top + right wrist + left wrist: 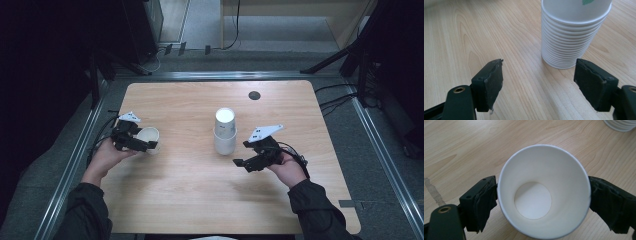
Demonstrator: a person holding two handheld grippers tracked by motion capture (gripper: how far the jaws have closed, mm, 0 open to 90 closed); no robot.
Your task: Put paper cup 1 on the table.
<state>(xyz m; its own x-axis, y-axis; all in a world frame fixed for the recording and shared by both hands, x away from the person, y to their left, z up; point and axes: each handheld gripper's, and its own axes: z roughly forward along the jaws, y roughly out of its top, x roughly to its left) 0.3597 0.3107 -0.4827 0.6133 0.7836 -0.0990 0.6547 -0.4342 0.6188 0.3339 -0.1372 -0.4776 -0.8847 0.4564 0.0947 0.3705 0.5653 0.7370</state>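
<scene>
A single white paper cup (148,136) stands upright at the table's left, its mouth facing up at me (534,200). My left gripper (150,145) straddles it, one black pad (482,205) on each side of the round, undented wall; the jaws (543,195) look open around it. An upside-down stack of white paper cups (225,132) stands mid-table. My right gripper (242,155) hovers just right of the stack (574,32), open (539,75) with bare wood between its pads.
The wooden table (200,195) has a dark round hole (254,95) near its far edge. Metal rails (75,160) frame it on both sides. A corner of the cup stack (621,125) shows beyond the single cup. Cables trail from both grippers.
</scene>
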